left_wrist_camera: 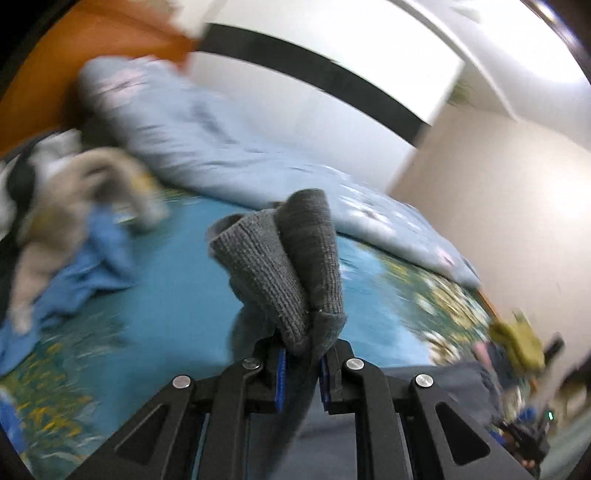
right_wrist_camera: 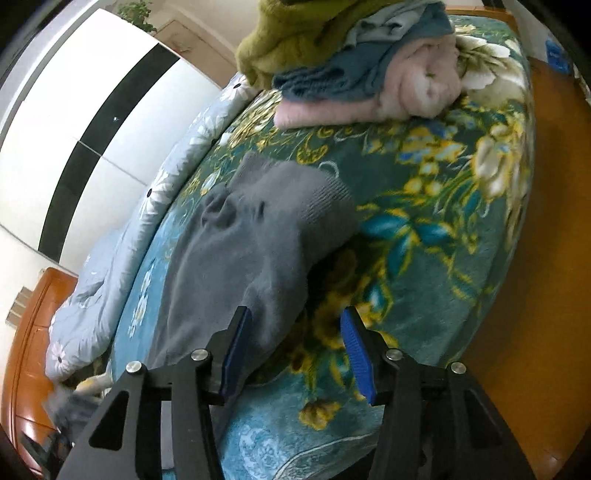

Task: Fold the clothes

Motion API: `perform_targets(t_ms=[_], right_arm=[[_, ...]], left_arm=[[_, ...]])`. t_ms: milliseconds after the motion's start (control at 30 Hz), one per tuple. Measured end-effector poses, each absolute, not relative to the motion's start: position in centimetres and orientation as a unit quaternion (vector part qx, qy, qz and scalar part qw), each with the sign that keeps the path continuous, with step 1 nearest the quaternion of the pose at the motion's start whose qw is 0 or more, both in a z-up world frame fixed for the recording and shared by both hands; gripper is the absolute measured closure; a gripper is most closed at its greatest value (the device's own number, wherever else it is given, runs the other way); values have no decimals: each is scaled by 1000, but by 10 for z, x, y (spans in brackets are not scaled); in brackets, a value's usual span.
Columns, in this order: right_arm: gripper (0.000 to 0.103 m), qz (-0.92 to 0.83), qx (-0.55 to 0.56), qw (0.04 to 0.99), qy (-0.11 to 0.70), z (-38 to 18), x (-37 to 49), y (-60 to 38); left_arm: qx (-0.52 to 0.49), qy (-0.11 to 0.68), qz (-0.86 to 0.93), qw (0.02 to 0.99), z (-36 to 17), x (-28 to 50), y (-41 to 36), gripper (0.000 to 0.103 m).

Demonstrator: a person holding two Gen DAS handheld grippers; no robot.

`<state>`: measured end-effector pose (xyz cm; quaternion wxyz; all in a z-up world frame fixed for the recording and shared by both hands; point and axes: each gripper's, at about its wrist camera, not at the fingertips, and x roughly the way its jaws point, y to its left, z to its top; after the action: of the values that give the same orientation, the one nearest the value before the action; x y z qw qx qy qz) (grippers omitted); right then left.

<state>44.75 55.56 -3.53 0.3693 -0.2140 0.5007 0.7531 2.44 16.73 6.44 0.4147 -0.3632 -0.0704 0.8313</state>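
Observation:
My left gripper (left_wrist_camera: 301, 363) is shut on a grey knitted garment (left_wrist_camera: 291, 266); its ribbed cuff end bunches up above the fingers, lifted over the bed. In the right wrist view the same grey garment (right_wrist_camera: 255, 236) lies spread on the floral blanket (right_wrist_camera: 424, 236), its near edge passing by the left blue pad (right_wrist_camera: 236, 354). My right gripper (right_wrist_camera: 295, 350) is open, just above the blanket, holding nothing.
A stack of folded clothes, olive (right_wrist_camera: 295, 33), teal and pink (right_wrist_camera: 406, 92), sits at the bed's far end. A pile of unfolded clothes (left_wrist_camera: 66, 206) lies to the left. A pale blue duvet (left_wrist_camera: 207, 147) runs along the wardrobe side. Orange floor (right_wrist_camera: 535, 258) borders the bed.

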Motion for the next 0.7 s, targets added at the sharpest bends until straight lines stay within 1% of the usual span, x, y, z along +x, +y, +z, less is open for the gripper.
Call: perform_targets(t_ms=[100,200,433,567,600,700], right_arm=[[51,760,-211,358,500,-36,446,553],[51,762,-211,356,498,-36,448,553],[51,755,-215,359,504,-46,462,554],[51,747,-216,357,518,-58,465,558],[51,746,-216,357,520,-59,464,559],[51,747,-216,357,517,-62,461,558]], left_arm=[[-365,-29,804,469,71,51,230,89],[-380,14,775,505,59,86,274,89],[-442,87,736,505,-10,134,350,89],[-434,130,736,503,-21,157,354,88],[-428,142,737,504,-24,169,347,86],[-422,162,729,514,-18,178,347,75]])
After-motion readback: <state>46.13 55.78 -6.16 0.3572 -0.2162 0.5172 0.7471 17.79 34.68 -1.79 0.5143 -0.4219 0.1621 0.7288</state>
